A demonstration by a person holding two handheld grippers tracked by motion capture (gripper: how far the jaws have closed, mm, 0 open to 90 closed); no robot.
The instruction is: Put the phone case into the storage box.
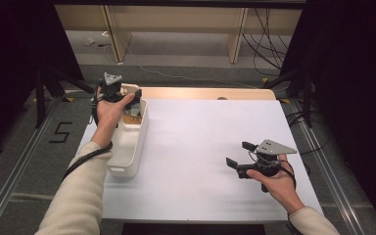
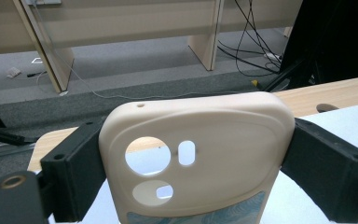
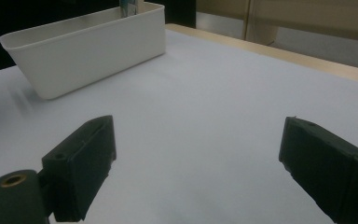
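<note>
Between the jaws of the left gripper (image 2: 191, 163) a cream phone case (image 2: 196, 154) is clamped by its two side edges, held upright over the far end of the white bin (image 1: 127, 147), apparently just lifted from it or about to be lowered in. Farther off, the right gripper (image 1: 240, 154) is held low over the bare white table (image 1: 196, 147), its jaws spread wide and empty, seemingly kept ready.
</note>
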